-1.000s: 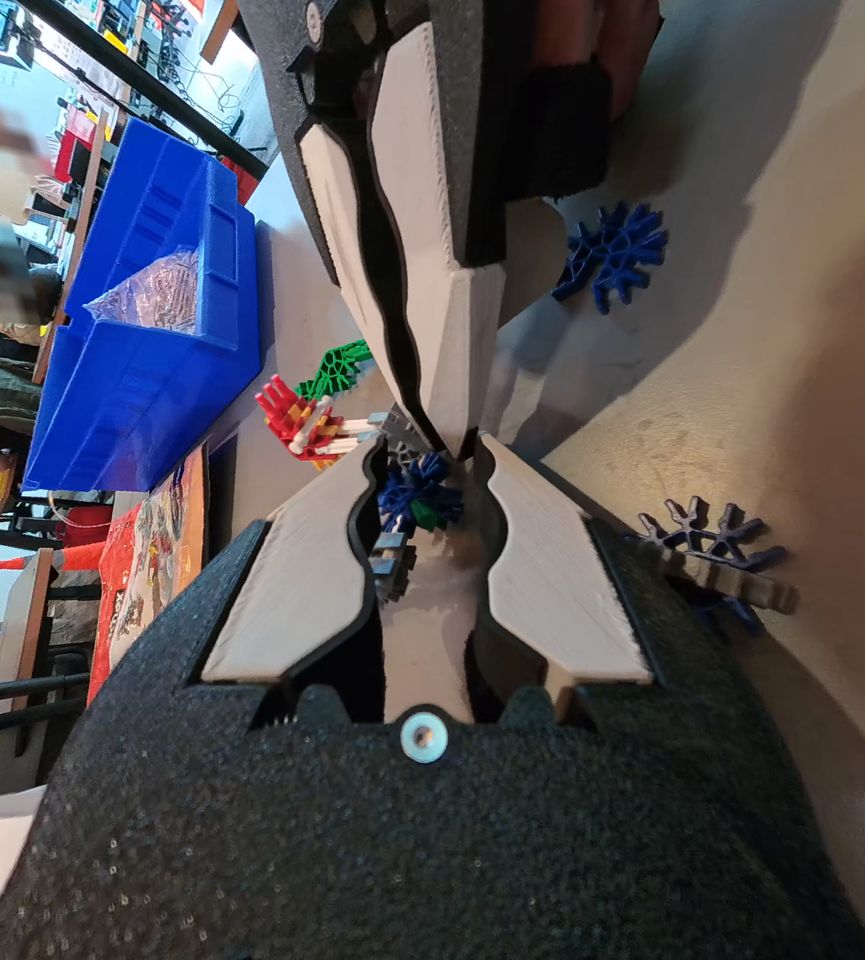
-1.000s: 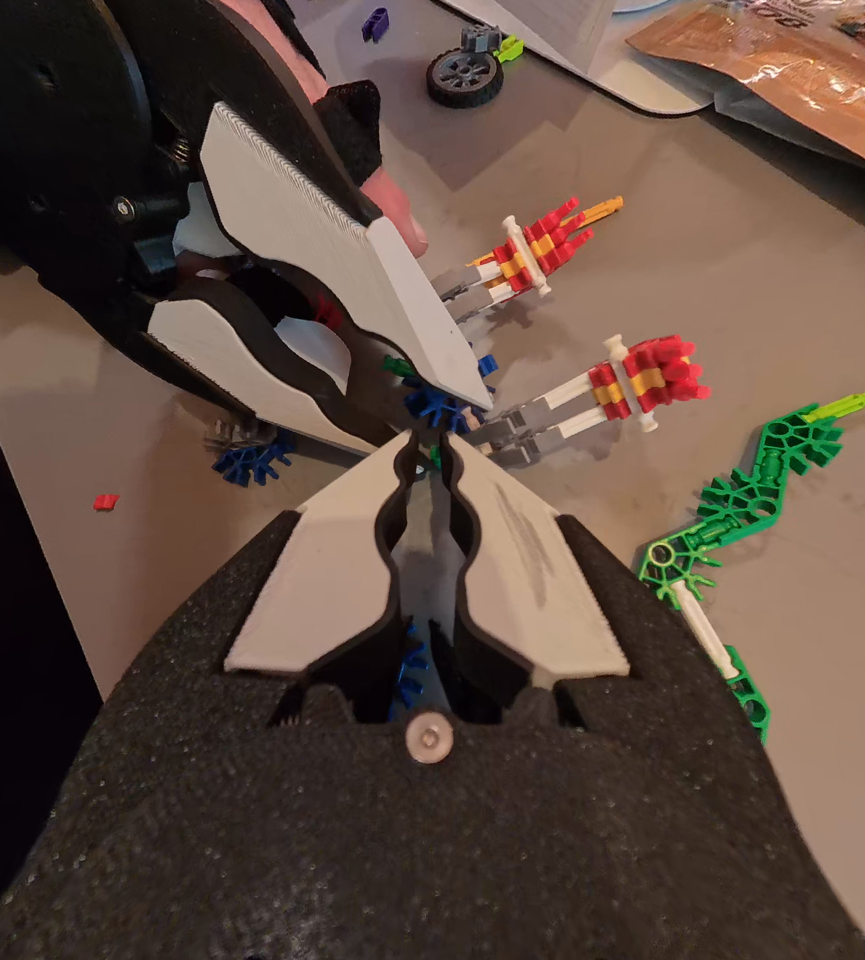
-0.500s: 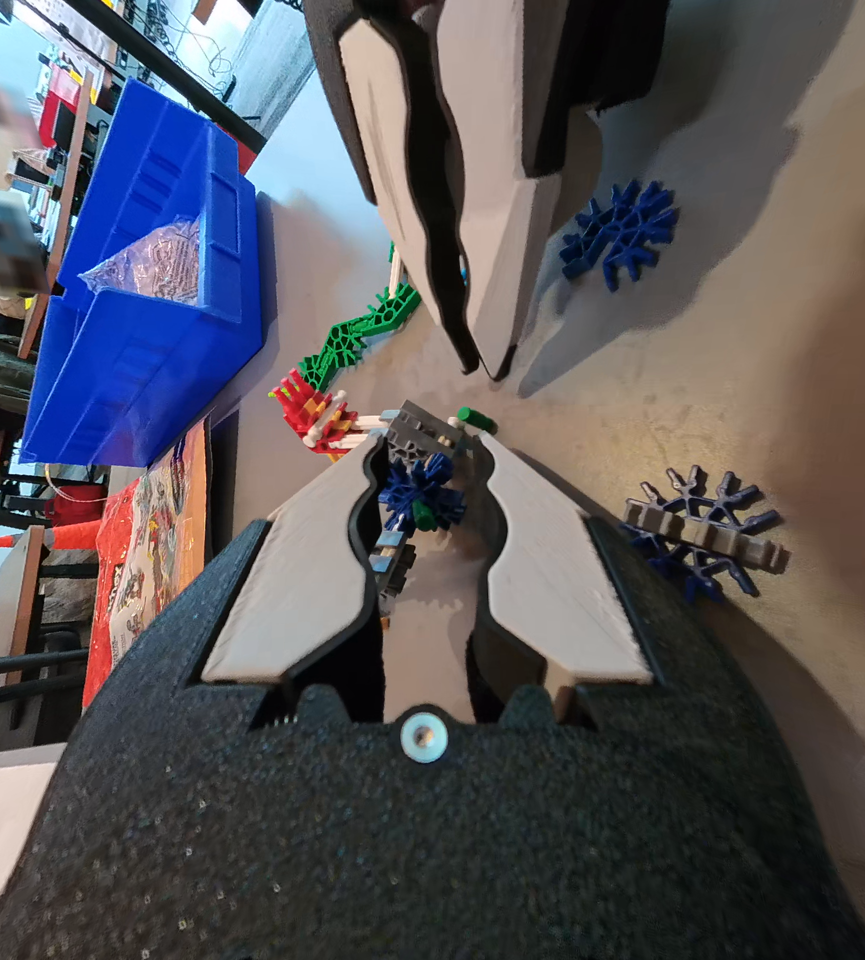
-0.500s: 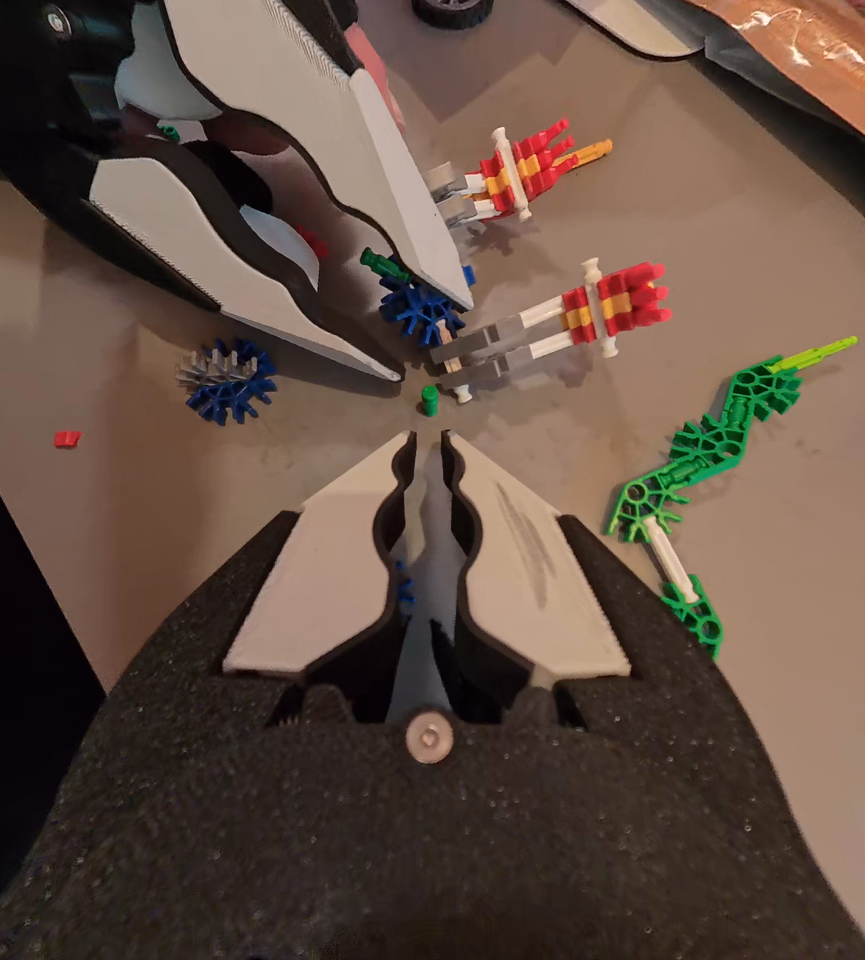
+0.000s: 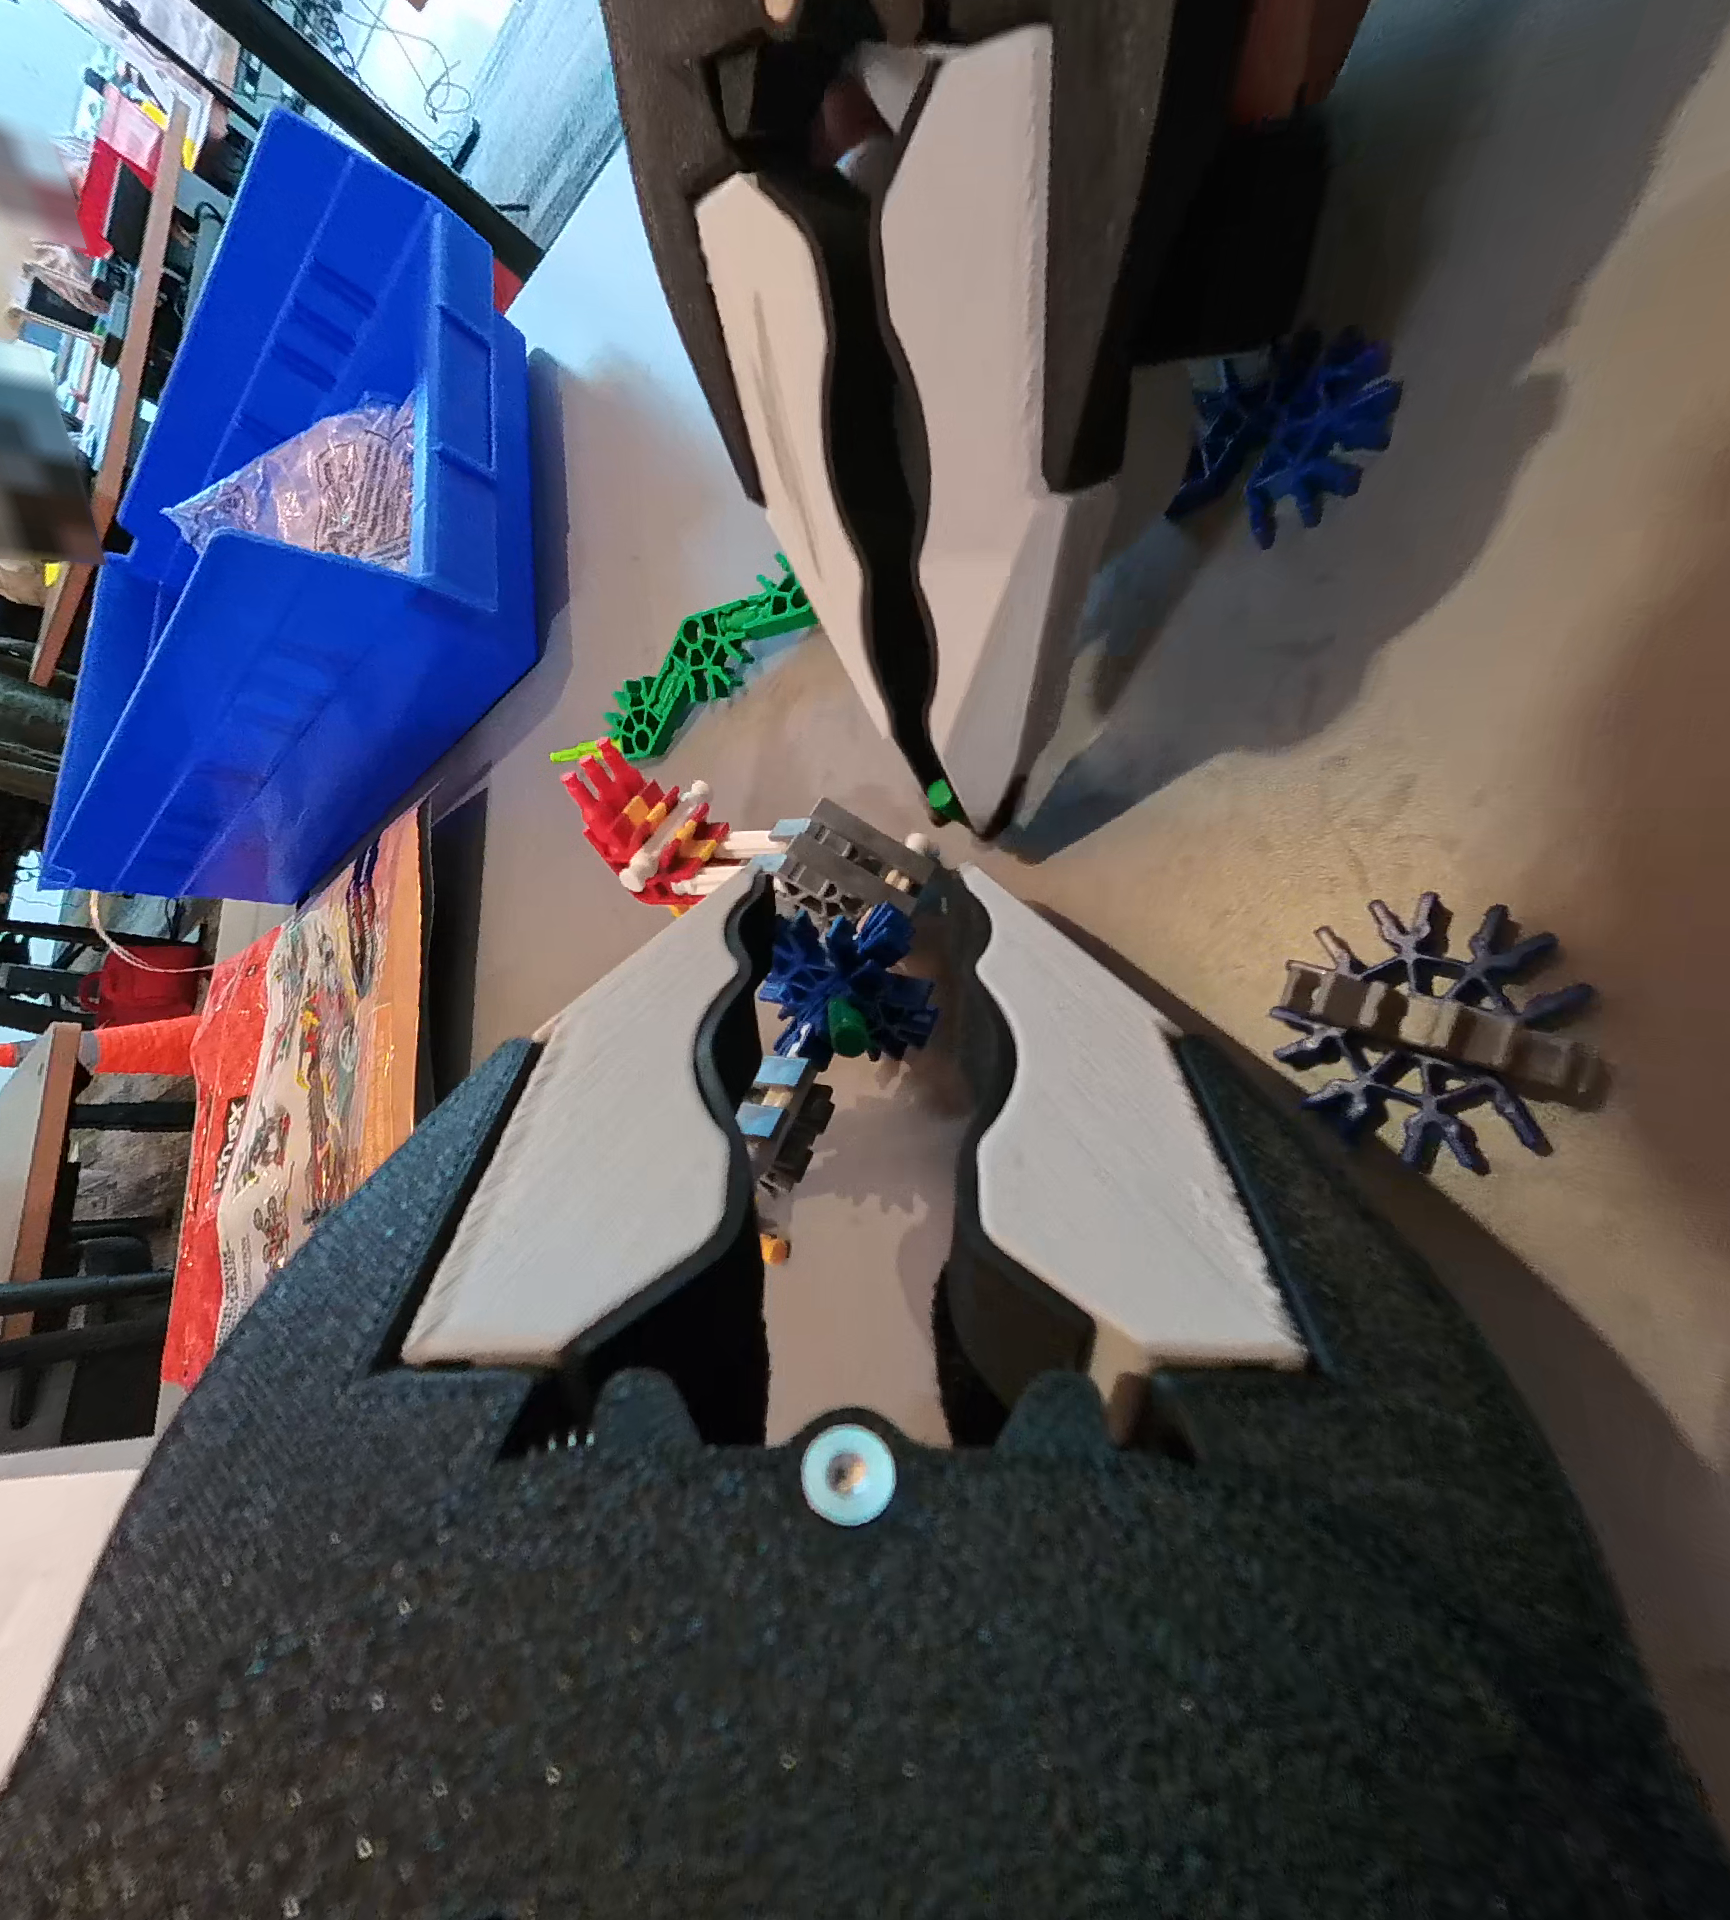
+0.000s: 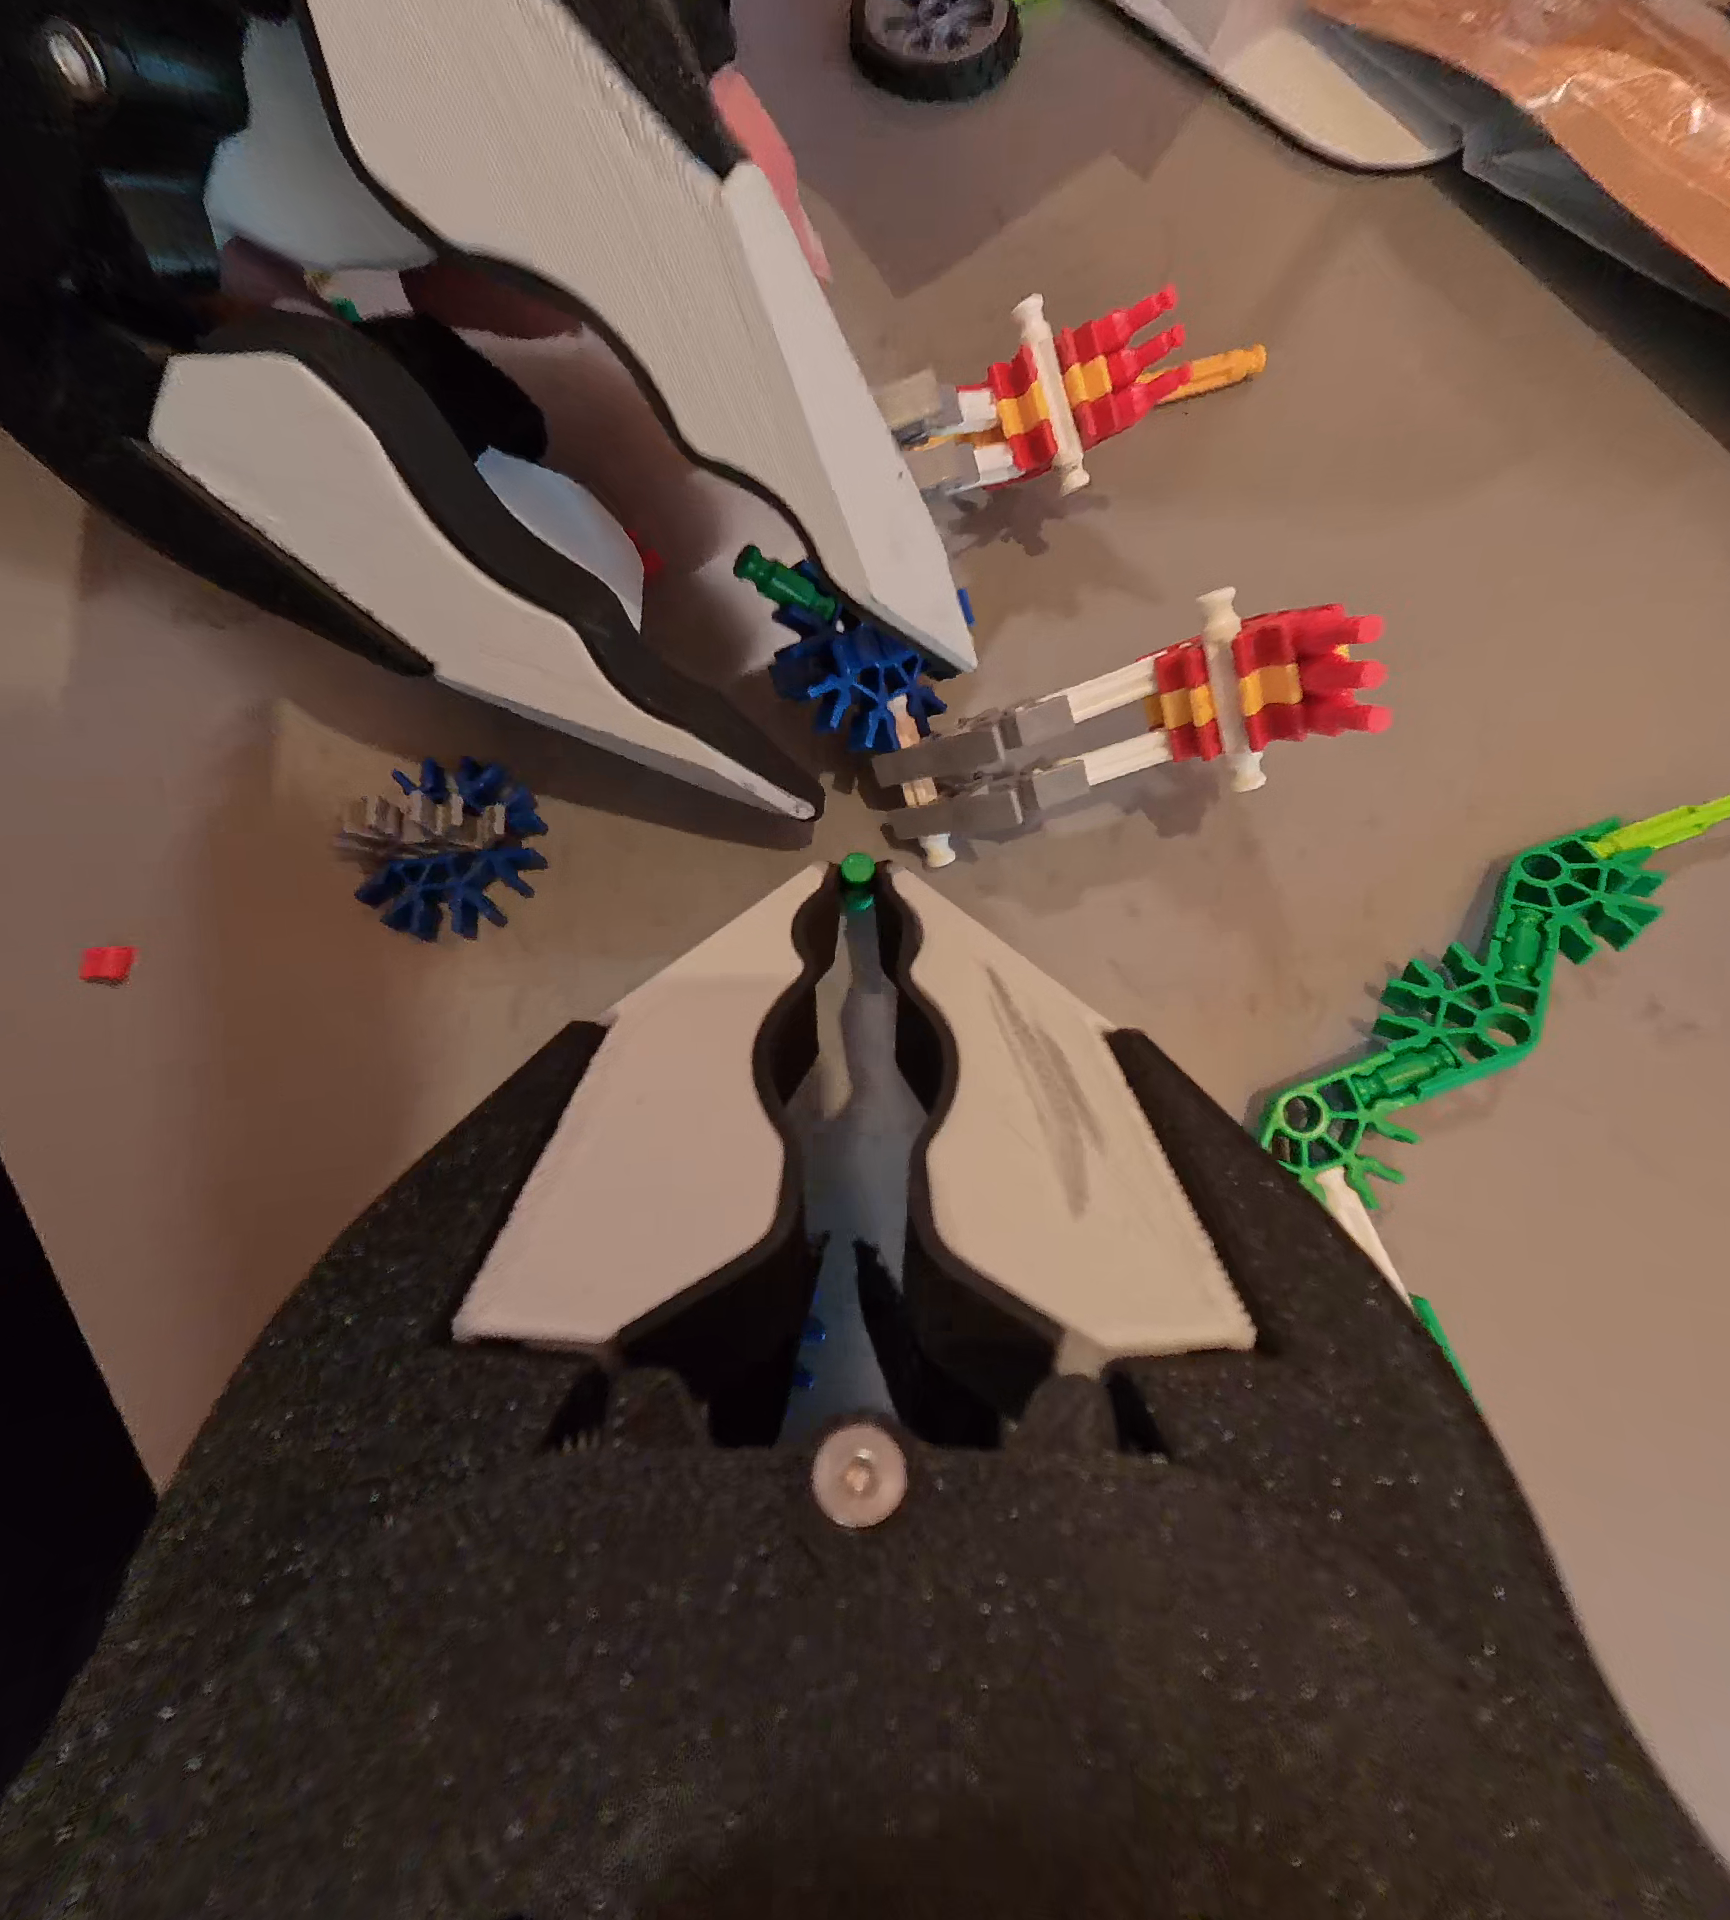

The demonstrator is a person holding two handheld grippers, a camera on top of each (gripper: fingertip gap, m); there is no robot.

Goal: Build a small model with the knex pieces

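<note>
My left gripper (image 5: 861,883) is open, its jaws either side of a blue snowflake connector (image 5: 845,982) that carries a short green rod (image 5: 845,1039). The connector joins a grey, white and red rod assembly (image 6: 1256,686) lying on the table. In the right wrist view the left gripper (image 6: 887,736) reaches in from the upper left over the same connector (image 6: 861,675). My right gripper (image 6: 856,878) is shut on a small green rod (image 6: 854,868) at its tips, just short of the assembly's grey end. It also shows in the left wrist view (image 5: 965,821), coming in from the top.
A second red and yellow assembly (image 6: 1079,395), a green connector chain (image 6: 1463,1008), a blue connector with a grey piece (image 6: 445,847), a loose blue connector (image 5: 1287,436), a small red piece (image 6: 108,963) and a wheel (image 6: 934,42) lie around. A blue bin (image 5: 300,520) and an orange bag (image 6: 1619,135) stand farther off. The grippers are tip to tip, or close to it. My right gripper's tips are some 10 cm from the green connector chain (image 6: 1463,1008). Look for it in the left wrist view (image 5: 705,655) too.
The right gripper drew back from the blue connector, leaving a small green rod on the table, then came forward and closed on that rod. The left gripper has hardly moved.
</note>
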